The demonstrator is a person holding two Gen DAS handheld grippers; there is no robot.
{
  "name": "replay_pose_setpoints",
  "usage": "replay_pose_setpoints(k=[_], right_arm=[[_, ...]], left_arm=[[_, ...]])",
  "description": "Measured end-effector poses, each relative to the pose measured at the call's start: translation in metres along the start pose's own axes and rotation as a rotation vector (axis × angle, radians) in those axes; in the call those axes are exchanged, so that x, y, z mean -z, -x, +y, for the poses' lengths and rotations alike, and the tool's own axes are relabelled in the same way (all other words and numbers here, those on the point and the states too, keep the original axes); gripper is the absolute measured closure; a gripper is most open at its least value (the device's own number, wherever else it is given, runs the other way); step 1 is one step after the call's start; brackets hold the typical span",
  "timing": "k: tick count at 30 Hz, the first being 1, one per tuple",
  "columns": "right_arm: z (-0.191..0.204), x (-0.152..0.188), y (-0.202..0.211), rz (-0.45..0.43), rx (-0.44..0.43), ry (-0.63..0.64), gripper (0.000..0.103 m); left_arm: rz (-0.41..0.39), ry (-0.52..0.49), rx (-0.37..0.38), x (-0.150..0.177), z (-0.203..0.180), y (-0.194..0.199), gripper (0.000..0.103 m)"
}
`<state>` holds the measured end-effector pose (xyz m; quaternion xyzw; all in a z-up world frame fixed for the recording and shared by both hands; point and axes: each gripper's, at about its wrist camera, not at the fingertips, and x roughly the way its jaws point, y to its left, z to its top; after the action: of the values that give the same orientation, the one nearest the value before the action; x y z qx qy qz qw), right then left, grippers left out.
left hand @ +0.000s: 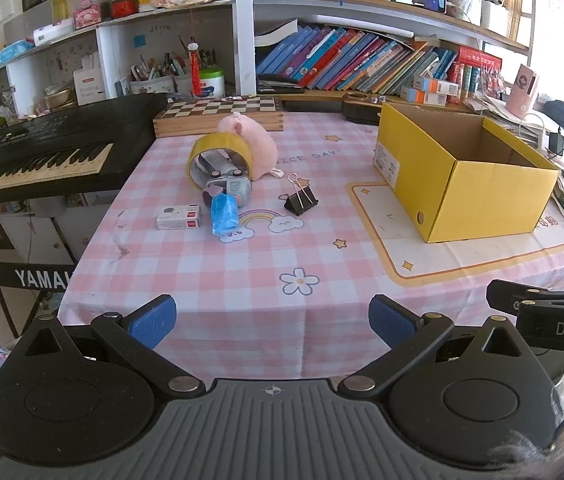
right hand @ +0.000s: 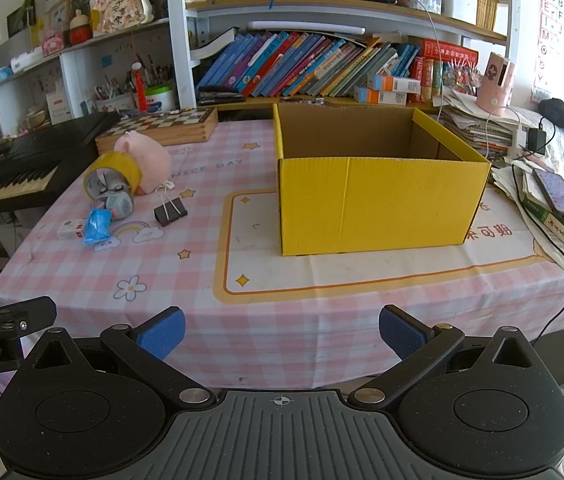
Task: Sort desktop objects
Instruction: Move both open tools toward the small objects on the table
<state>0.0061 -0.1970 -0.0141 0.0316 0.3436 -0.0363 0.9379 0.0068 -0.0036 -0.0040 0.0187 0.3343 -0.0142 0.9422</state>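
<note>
An open yellow cardboard box (left hand: 482, 196) (right hand: 378, 204) stands on the right of the checked tablecloth; its inside looks bare. A cluster lies left of it: a yellow tape roll (left hand: 218, 156) (right hand: 116, 170) leaning on a pink plush toy (left hand: 252, 140) (right hand: 148, 156), a grey gadget (left hand: 232, 189) (right hand: 118, 202), a blue packet (left hand: 223, 213) (right hand: 97, 225), a small white box (left hand: 178, 217) (right hand: 71, 229) and a black binder clip (left hand: 301, 199) (right hand: 170, 210). My left gripper (left hand: 272, 322) and right gripper (right hand: 281, 332) hover open over the table's near edge, holding nothing.
A wooden chessboard box (left hand: 220, 114) (right hand: 162, 124) lies at the back of the table. A black keyboard (left hand: 38, 152) stands left of the table. Paper stacks, a phone (right hand: 558, 196) and cables crowd the right edge. Bookshelves rise behind.
</note>
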Motion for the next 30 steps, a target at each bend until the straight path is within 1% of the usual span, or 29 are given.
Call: replay_pose_setpoints(k=[10,20,30], right_arm=[[0.003,0.000,0.000,-0.003,0.000,0.004,0.000],[0.010,-0.001,0.006,-0.027,-0.024,0.042,0.000],[0.015,-0.001,0.006,-0.024,-0.034,0.050,0.000]], left_arm=[[-0.003,0.000,0.003,0.000,-0.001,0.001,0.000],[-0.007,0.017,0.031,0.001,0.003,0.003,0.000],[-0.012,0.014,0.046,0.001,0.005,0.003,0.000]])
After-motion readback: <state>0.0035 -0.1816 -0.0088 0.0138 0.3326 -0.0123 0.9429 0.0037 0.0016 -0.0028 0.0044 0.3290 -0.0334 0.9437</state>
